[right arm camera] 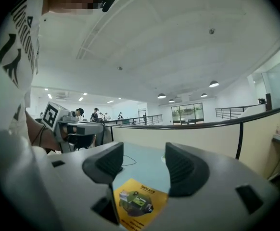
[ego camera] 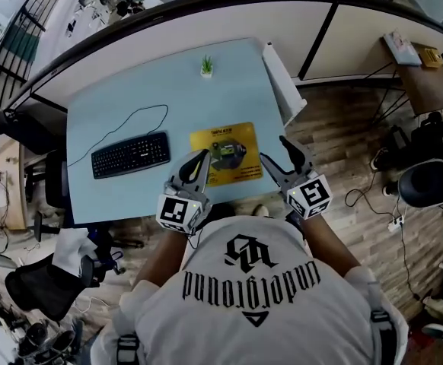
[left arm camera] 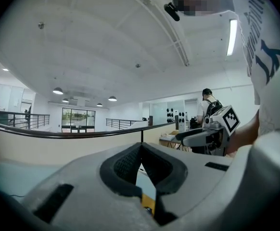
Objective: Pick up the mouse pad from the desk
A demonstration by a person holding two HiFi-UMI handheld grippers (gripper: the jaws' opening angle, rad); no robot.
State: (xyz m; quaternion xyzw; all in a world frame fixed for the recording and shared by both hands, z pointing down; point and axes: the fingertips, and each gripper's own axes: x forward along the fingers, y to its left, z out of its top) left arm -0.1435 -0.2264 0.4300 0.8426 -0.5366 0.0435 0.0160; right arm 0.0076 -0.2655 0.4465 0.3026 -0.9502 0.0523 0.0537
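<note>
- Right gripper: about half open, pads apart, grips nothing; shows only bare desk and the mouse pad through the gap.
- Left gripper: tips shut together, empty; shows a sliver of yellow pad below the tips.
- Mouse pad: flat on the light blue desk, close to its near edge, right of the keyboard, untouched.
- Sits between the two grippers and slightly farther out; long axis roughly left to right, a little skewed.
- From the head view: left gripper over the pad's near left corner, right gripper just off its right edge; height above the desk hard to tell.
- Likely next: forward and down onto an edge; favours the right side, already open, though a thin flat sheet offers little to pinch.
</note>
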